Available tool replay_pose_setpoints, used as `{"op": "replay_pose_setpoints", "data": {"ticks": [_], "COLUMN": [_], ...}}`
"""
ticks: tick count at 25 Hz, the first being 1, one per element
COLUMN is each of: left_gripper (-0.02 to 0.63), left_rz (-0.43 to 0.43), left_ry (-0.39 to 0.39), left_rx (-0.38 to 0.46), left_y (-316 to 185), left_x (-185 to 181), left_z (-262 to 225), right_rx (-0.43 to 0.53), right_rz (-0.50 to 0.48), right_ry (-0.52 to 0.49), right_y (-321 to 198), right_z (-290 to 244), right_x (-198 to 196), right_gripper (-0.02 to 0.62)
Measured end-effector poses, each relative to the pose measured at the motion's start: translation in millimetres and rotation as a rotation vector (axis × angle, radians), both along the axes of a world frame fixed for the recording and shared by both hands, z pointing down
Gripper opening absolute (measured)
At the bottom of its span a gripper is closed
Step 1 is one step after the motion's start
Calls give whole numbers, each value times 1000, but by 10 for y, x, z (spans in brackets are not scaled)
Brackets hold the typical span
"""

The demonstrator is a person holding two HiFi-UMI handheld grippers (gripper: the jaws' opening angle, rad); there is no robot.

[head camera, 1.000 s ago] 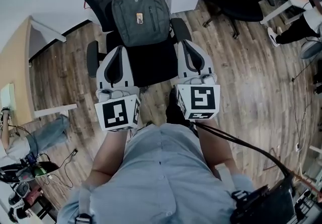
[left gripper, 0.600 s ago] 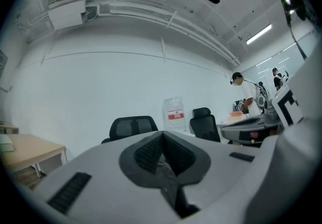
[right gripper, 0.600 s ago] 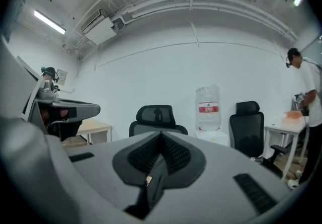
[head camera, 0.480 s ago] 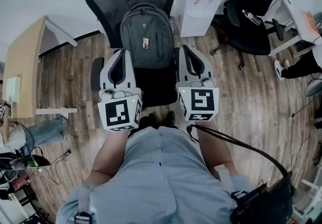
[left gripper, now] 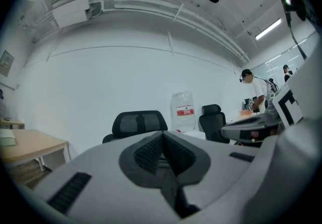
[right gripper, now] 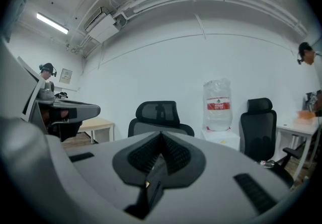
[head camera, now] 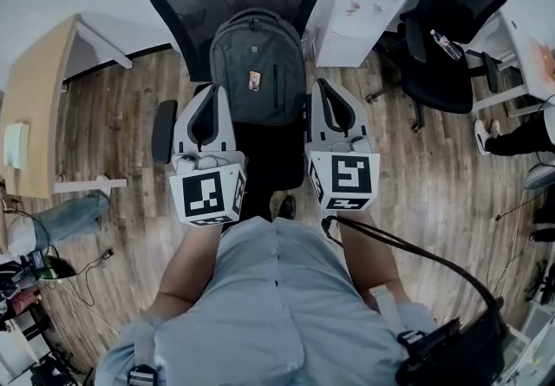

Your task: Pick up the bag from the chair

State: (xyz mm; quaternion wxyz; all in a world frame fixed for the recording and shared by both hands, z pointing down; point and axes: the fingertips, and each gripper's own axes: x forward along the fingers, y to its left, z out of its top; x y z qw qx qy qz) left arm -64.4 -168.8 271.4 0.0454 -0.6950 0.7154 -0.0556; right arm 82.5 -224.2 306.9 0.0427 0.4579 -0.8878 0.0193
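Two hand-held grippers before a bag on a chair. The left gripper [head camera: 211, 91] and right gripper [head camera: 319, 86] are both empty, each with its jaws pressed together at the tips, as the gripper views confirm [left gripper: 162, 135] [right gripper: 161, 135]. The grey bag [head camera: 258, 68] stands upright on the seat of the black mesh chair [head camera: 186, 3], leaning on the backrest. From the head view the grippers flank its near lower corners, one left and one right, on the near side of the seat. The gripper views look level over the jaws to the headrest [right gripper: 158, 112], so the bag sits below their line of sight.

Probable hazards:
- The jaws must part before any grasp; brought in as they are, they would push the bag rather than grip it.
- A push could tip the bag sideways or slide it off the seat.
- The top handle lies far, against the backrest, so the reach to it crosses the whole bag.
- Straps, hidden here, may catch an armrest [head camera: 162, 118] on lifting.
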Motion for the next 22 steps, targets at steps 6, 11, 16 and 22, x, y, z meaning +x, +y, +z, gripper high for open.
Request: {"op": "replay_pose_setpoints", "data": {"ticks": [6, 11, 16, 22], "left_gripper": [3, 3, 3, 3], "left_rz": [34, 57, 73, 71], "left_ry": [12, 7, 32, 60], "left_rx": [-37, -82, -142, -205], "left_y": [-291, -679, -1157, -1542], "left_x": [-148, -385, -654, -955], "left_z": [214, 427, 795, 1243], "right_rx": [-42, -89, -153, -227], "right_rz": [-25, -34, -14, 12], "right_ry": [14, 32, 60, 92], "right_y": [-243, -582, -1031, -1339], "right_z": [187, 390, 751, 1184], "right_x": [-211, -464, -657, -776], "right_gripper": [2, 2, 3, 3]}}
